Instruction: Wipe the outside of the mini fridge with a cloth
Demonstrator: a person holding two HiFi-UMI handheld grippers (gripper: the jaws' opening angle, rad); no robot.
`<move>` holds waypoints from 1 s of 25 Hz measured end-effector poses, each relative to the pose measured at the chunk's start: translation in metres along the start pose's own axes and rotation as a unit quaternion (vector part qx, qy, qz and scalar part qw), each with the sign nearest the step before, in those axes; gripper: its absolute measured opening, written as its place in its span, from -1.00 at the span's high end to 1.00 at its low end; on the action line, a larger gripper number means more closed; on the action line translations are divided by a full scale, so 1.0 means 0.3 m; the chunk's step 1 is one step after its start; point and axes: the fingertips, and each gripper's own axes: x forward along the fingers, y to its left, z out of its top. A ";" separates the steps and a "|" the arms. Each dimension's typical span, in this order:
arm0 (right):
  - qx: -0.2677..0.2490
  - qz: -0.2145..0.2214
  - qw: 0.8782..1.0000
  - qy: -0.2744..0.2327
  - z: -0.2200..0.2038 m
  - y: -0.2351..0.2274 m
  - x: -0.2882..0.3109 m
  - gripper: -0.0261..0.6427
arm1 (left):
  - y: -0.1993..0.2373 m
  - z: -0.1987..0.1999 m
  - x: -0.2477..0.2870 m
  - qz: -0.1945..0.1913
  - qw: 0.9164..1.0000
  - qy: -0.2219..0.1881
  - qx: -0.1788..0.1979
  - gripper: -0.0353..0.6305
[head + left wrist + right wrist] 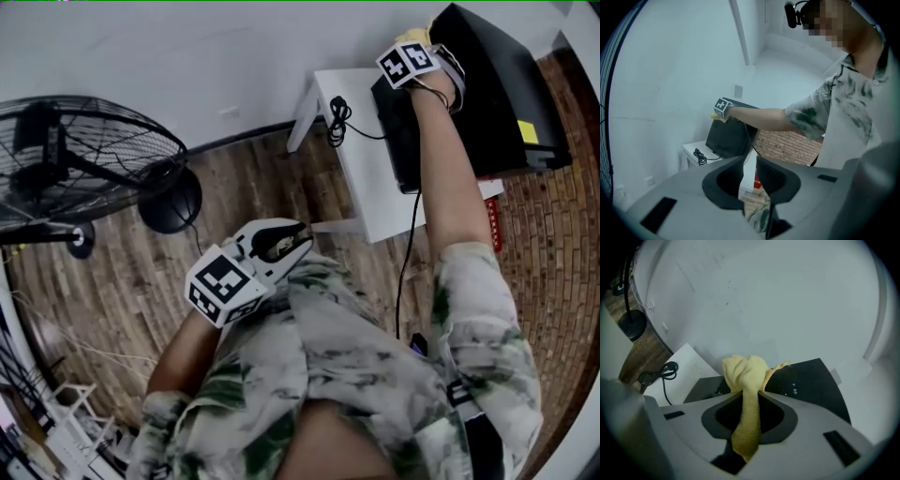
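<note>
Right gripper [750, 392]: clamped on the yellow cloth [743, 369]; wad bunched past the tips; tail hanging back between the jaws
Left gripper [750, 171]: held by the chest; jaws a narrow gap apart; nothing between
Fridge [487, 84]: black; on the white table [375, 178] by the wall; the wad seems to press its perforated upper edge
Risk: cloth could snag on the perforations and pull free; a hard push might slide the fridge; the cable [337, 117] lies near
Count: one fridge; one cloth; two grippers; one table; one cable; one fan [84, 169]
</note>
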 end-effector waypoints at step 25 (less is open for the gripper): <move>-0.057 0.141 0.986 0.062 -0.071 0.635 0.320 0.64 | 0.143 -0.037 -0.019 0.075 0.996 0.032 -0.034 0.62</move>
